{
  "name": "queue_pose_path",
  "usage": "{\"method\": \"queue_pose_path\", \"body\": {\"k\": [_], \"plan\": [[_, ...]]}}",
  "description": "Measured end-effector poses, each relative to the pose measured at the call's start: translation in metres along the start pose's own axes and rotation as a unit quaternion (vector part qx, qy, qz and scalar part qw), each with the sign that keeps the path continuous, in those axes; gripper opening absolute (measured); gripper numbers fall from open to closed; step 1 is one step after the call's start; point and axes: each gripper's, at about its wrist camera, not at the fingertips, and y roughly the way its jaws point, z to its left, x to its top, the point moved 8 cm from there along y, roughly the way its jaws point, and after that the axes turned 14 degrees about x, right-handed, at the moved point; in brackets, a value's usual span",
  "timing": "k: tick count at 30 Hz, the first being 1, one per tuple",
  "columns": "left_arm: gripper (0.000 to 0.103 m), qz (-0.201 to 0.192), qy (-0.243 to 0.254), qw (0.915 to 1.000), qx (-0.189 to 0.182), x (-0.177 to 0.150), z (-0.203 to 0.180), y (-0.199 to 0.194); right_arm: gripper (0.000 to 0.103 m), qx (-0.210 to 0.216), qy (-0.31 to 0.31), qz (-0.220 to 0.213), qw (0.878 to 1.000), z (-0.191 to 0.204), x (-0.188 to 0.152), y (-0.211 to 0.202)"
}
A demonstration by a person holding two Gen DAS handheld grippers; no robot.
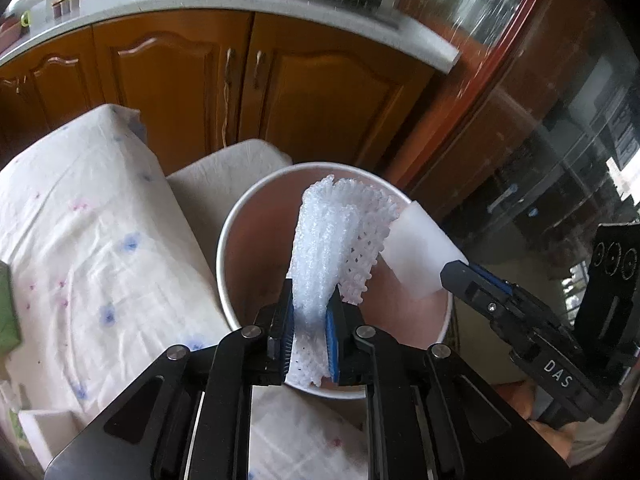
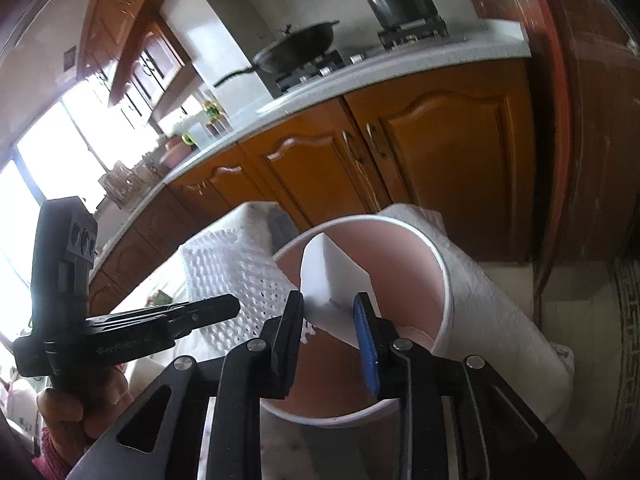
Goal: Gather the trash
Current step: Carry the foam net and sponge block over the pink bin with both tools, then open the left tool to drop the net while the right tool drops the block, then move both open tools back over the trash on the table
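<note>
Trash was the job, and both pieces hung over the bin [image 1: 230, 240], a white bucket with a pinkish inside that stood beside a cloth-covered table [image 1: 80, 220]. The left gripper [image 1: 310, 320] was clamped on a white foam net [image 1: 332, 232], its blue pads squeezing the lower part while the rest fanned out above the bin's mouth. The right gripper [image 2: 330, 312] pinched a white foam block [image 2: 332, 276], whose far end reached past the rim into the opening. In the left wrist view the block [image 1: 416, 248] lay just beside the net, possibly touching it.

To do the drop well, each piece probably had to sit fully inside the rim before the pads let go; the net is light and springy, so it could catch on a pad or drift onto the table. Letting the fingers spread wide and giving a slight tilt downward would likely help it fall. Releasing one piece at a time seemed wiser, so that they would not snag each other.
</note>
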Motion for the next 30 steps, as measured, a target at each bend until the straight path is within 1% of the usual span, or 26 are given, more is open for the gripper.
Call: {"method": "queue_pose_path", "body": {"k": [1, 2, 3, 4, 5, 6, 7, 8, 12, 15, 17, 19, 22, 26, 30], "plan": [[0.016, 0.003, 0.002, 1.0000, 0.003, -0.001, 0.000, 0.002, 0.029, -0.001, 0.003, 0.003, 1.000, -0.002, 0.000, 0.002], [0.026, 0.007, 0.003, 1.0000, 0.004, 0.000, -0.002, 0.005, 0.030, -0.004, 0.004, 0.006, 1.000, -0.005, -0.001, 0.004], [0.040, 0.010, 0.001, 0.9999, 0.005, 0.000, -0.002, 0.007, 0.031, -0.006, 0.005, 0.009, 1.000, -0.005, -0.002, 0.004], [0.044, 0.012, -0.001, 0.9999, 0.005, -0.002, 0.000, 0.008, 0.033, -0.004, 0.006, 0.010, 1.000, -0.006, -0.002, 0.005], [0.046, 0.012, -0.003, 0.9999, 0.006, -0.002, 0.001, 0.008, 0.038, -0.003, 0.006, 0.011, 1.000, -0.006, -0.002, 0.005], [0.046, 0.013, -0.003, 0.9999, 0.007, -0.002, 0.002, 0.009, 0.042, -0.002, 0.006, 0.010, 1.000, -0.006, -0.002, 0.005], [0.046, 0.013, -0.004, 0.9999, 0.006, -0.003, 0.002, 0.009, 0.051, -0.001, 0.007, 0.009, 1.000, -0.007, -0.001, 0.005], [0.046, 0.013, -0.005, 0.9999, 0.004, -0.002, 0.003, 0.009, 0.054, 0.001, 0.007, 0.007, 1.000, -0.007, -0.002, 0.004], [0.051, 0.008, -0.010, 0.9999, -0.001, -0.002, 0.005, 0.006, 0.054, 0.001, 0.008, 0.000, 1.000, -0.007, -0.001, 0.000], [0.052, 0.003, -0.015, 0.9999, -0.001, -0.006, 0.008, -0.001, 0.055, 0.005, 0.012, -0.006, 1.000, -0.005, 0.000, -0.002], [0.054, 0.001, -0.021, 0.9998, -0.003, -0.010, 0.014, -0.006, 0.064, 0.007, 0.013, -0.009, 1.000, -0.004, -0.001, -0.005], [0.054, -0.003, -0.030, 0.9995, -0.005, -0.013, 0.020, -0.012, 0.070, 0.011, 0.014, -0.016, 1.000, -0.002, -0.002, -0.009], [0.054, -0.014, -0.043, 0.9990, -0.003, -0.019, 0.030, -0.024, 0.074, 0.019, 0.015, -0.027, 0.999, 0.005, -0.003, -0.016], [0.054, -0.030, -0.065, 0.9974, -0.004, -0.030, 0.048, -0.043, 0.083, 0.027, 0.016, -0.038, 0.999, 0.015, -0.007, -0.021], [0.054, -0.048, -0.095, 0.9942, -0.005, -0.044, 0.072, -0.062, 0.084, 0.030, 0.012, -0.040, 0.999, 0.027, -0.013, -0.023]]}}
